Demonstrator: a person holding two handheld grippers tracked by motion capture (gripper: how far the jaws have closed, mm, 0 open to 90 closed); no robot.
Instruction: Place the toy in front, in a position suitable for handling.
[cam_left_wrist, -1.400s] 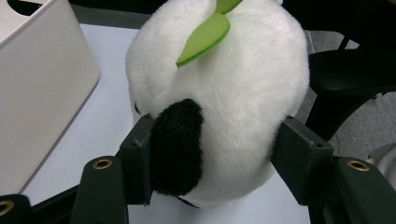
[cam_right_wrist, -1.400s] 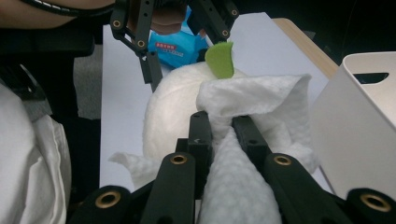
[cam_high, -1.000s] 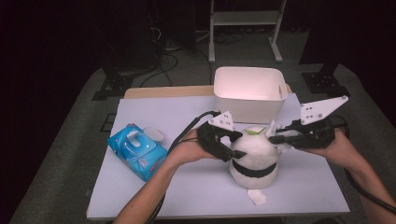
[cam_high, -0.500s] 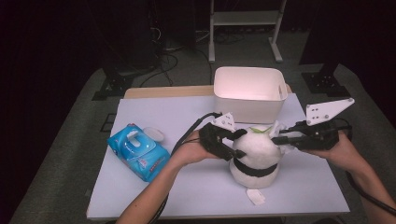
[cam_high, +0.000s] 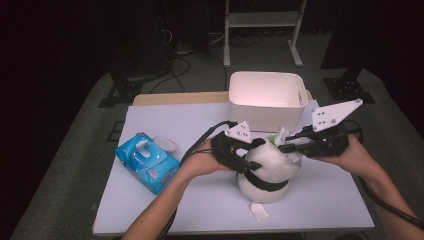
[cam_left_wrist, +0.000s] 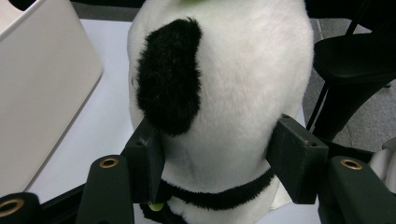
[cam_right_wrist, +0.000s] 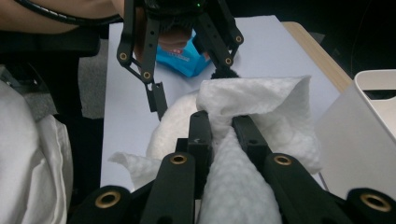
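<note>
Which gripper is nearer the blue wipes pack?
Left. The left gripper grips the plush toy beside the wipes pack; the right gripper is beyond the toy.

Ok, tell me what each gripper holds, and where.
Left gripper clamps the plush toy at its sides, above the black band. Right gripper pinches a white wipe mid-fold.

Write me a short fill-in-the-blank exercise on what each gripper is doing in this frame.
1. The left gripper has its jaws on either side of the ____ plush toy.
2. The right gripper is shut on a white ____ held against the toy.
3. The white bin stands ____ the toy in the high view.
4. A ____ wipes pack lies on the table beside the person's left forearm.

Missing words: black-and-white; wipe; behind; blue
</note>
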